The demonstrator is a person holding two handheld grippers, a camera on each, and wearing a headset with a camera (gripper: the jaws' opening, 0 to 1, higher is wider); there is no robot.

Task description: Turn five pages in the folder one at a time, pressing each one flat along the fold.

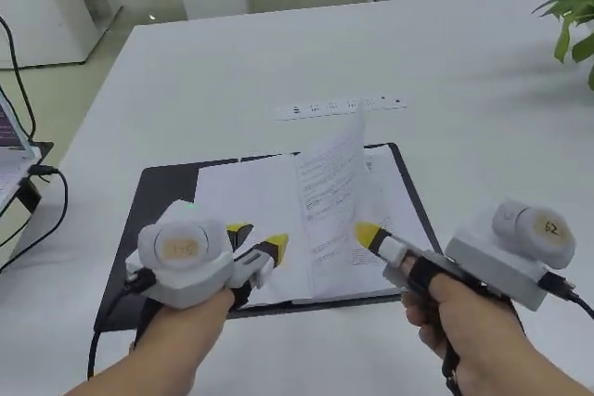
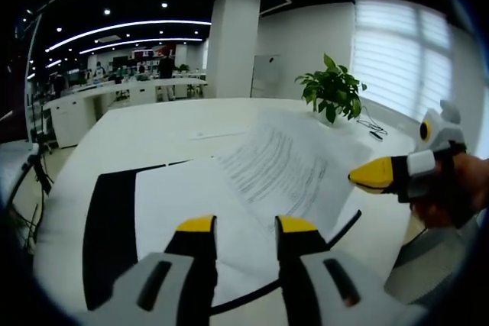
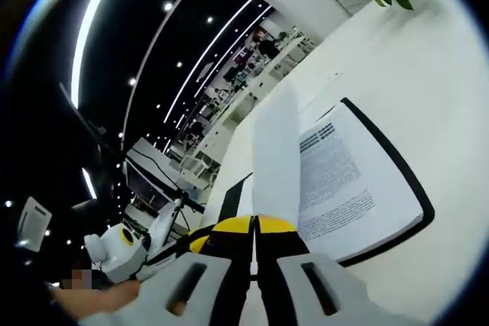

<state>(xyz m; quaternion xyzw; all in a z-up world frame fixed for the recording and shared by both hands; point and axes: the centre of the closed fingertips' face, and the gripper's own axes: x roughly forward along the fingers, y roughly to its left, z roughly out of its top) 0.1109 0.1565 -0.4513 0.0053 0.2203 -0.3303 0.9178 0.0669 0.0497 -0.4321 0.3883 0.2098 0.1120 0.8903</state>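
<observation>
Head view, power strip (image 1: pixel 342 105) beyond folder (image 1: pixel 163 194)

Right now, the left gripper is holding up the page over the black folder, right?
No. It is the right gripper that is holding up the page over the black folder. The right gripper view shows its jaws shut on the page's edge.

We take this for an open-plan office: a long white desk (image 1: pixel 232 71) with a built-in socket strip (image 1: pixel 342 106), a laptop (image 1: pixel 7 132) off its left side, a potted plant (image 2: pixel 332 93) near blinded windows (image 2: pixel 393 43), a white column (image 2: pixel 231 43), and ceiling light strips (image 2: pixel 130 30) above further rows of desks (image 2: pixel 114 95).
</observation>
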